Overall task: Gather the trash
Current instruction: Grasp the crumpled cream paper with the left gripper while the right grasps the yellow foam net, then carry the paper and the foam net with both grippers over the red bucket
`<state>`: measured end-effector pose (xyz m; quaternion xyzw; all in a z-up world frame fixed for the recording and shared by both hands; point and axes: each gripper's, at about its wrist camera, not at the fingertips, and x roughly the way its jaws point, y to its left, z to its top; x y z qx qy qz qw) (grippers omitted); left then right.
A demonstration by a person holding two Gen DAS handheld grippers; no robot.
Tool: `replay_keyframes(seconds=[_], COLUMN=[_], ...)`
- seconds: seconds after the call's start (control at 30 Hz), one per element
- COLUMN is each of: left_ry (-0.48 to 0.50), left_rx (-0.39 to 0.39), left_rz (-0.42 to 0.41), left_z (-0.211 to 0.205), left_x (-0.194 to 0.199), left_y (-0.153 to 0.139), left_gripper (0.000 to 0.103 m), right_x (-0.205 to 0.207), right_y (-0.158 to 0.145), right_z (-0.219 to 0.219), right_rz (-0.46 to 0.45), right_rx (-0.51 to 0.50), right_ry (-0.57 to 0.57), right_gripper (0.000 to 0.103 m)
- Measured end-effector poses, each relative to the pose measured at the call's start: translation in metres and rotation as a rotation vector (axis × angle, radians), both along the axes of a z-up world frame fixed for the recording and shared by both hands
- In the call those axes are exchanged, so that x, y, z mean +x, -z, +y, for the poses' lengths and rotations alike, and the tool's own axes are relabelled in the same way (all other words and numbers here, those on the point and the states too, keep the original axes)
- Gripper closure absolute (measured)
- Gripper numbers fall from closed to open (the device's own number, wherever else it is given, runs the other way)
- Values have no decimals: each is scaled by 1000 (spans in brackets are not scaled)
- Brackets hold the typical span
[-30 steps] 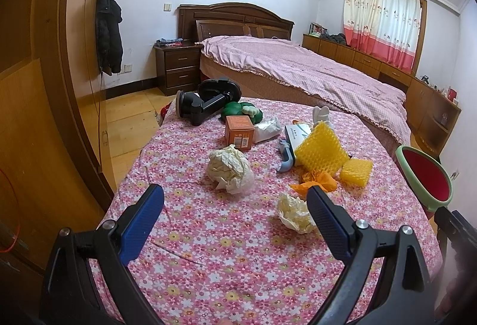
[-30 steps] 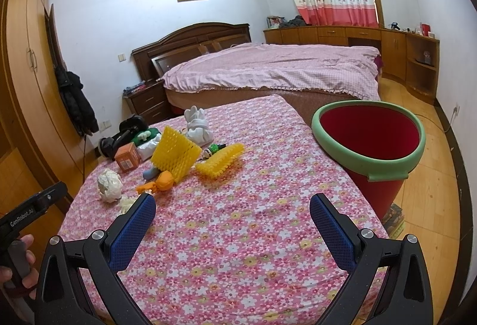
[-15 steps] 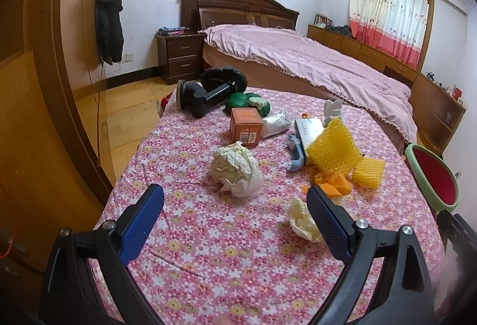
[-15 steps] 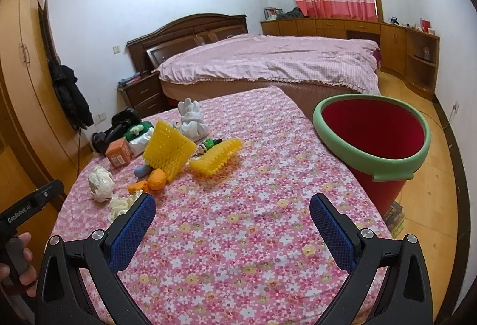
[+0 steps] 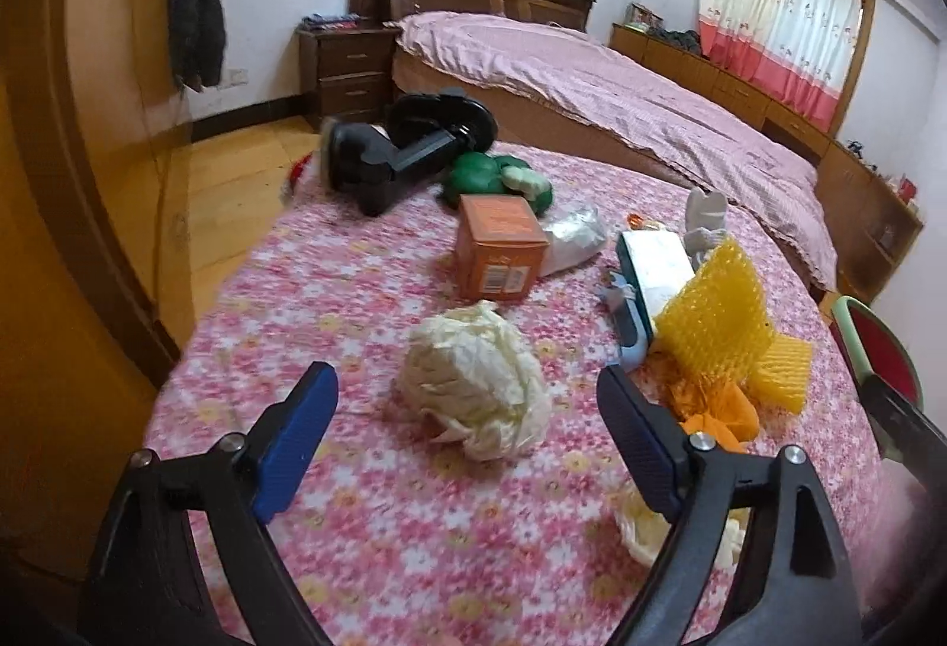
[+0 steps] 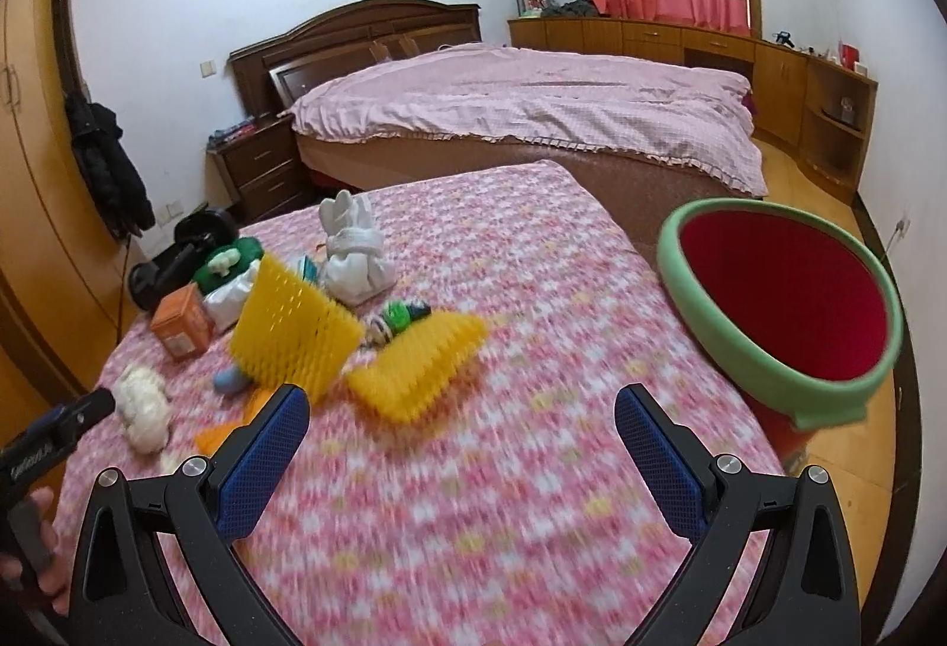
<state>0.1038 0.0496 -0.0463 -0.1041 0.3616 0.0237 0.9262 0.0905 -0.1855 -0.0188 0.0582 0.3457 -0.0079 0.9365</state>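
One crumpled paper wad (image 5: 473, 379) lies between the open left tongs (image 5: 467, 444).

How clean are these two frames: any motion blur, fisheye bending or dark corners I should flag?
Left wrist view: mild smear on the floral tablecloth, the crumpled white paper ball still readable, corners vignetted black. Right wrist view: heavier motion blur across the tablecloth and yellow foam netting, while the right tongs stay sharp; the walls and the green-rimmed red bin bow from fisheye.
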Motion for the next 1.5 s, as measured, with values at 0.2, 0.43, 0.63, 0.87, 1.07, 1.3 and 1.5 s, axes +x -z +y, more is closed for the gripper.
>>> replay_keyframes(seconds=[0.2,0.43,0.63,0.87,1.07,1.3,1.5], left_ry=[11,4,1,23,21,62,134], left_rx=[-13,-101,-79,-123,-139,-132,-118], left_rz=[40,101,95,66,28,-32,-70], left_z=[1,8,1,3,6,-6,-29], left_x=[13,24,27,27,12,-6,-17], left_y=[17,38,39,38,23,-4,-26], left_gripper=[20,33,34,56,59,59,59], right_x=[34,54,57,52,32,4,-14], right_y=[22,45,52,52,40,17,2], right_z=[8,8,11,5,3,-7,-26], right_rz=[86,169,193,209,177,118,96], right_rx=[12,61,75,143,140,130,130], right_ry=[20,41,31,1,-28,-32,-2], right_gripper=[3,35,52,78,87,88,88])
